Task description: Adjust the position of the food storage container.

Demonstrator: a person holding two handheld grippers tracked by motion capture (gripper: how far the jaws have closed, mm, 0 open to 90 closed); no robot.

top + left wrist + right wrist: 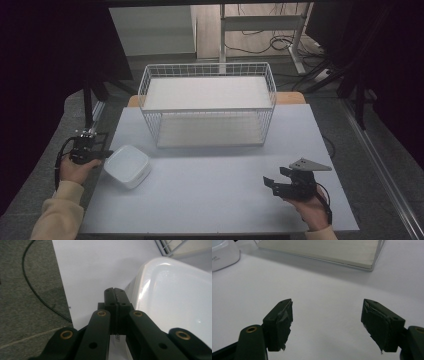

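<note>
A white, rounded-square plastic container point(127, 166) lies upside down near the table's left edge. My left gripper point(106, 154) comes in from the left, its tips right at the container's left side. In the left gripper view the jaws point(115, 291) are pressed together with nothing visible between them, and the container point(175, 297) lies just to their right. My right gripper point(275, 175) is held low over the table's right front, open. Its jaws point(327, 312) stand wide apart over bare table, and the container point(222, 252) shows far off at the top left.
A white wire basket point(207, 109) with a flat white floor stands at the back middle of the light grey table point(210, 200). The basket's base point(319, 250) lies ahead of the right gripper. Grey carpet and a black cable point(37, 292) run beside the table's left edge.
</note>
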